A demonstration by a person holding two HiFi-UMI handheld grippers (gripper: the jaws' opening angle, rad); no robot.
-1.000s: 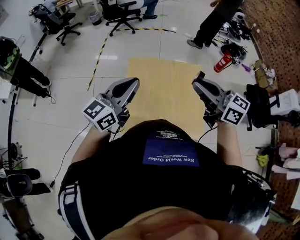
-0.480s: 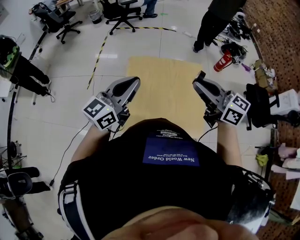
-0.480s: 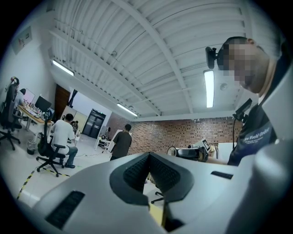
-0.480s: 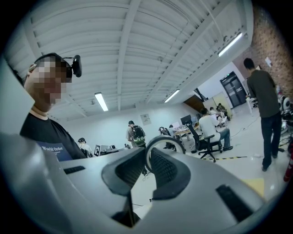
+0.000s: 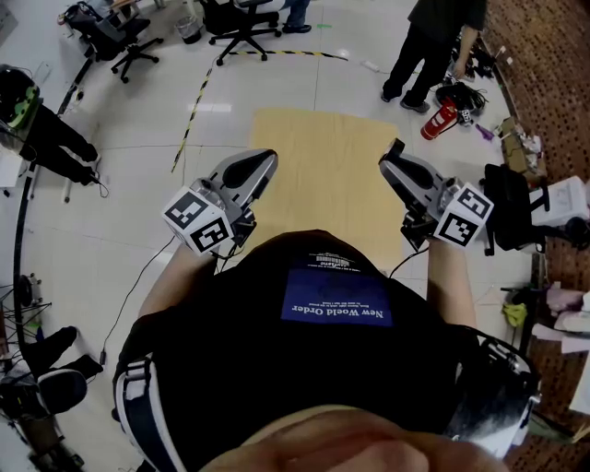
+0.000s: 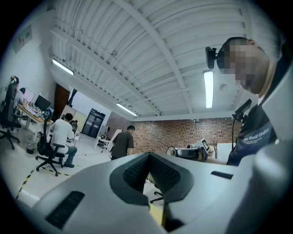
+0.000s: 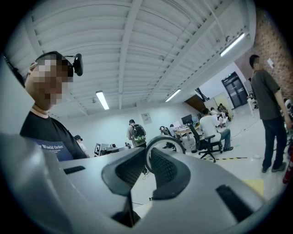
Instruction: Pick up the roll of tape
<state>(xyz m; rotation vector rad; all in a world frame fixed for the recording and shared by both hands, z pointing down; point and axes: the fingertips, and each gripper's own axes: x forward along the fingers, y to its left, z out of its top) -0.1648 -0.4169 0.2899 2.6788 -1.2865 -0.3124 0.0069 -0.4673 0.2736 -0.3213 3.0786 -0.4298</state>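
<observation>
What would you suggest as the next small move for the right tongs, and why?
Probably nothing beyond holding the grip steady. The right tongs already pinch the roll of tape, raised well clear of the floor, while the left tongs are shut and empty.

grippers: 2, left gripper and right gripper | tape roll: 1 | chairs in head view: 2 | extinguisher: 1 | mat: 1
</observation>
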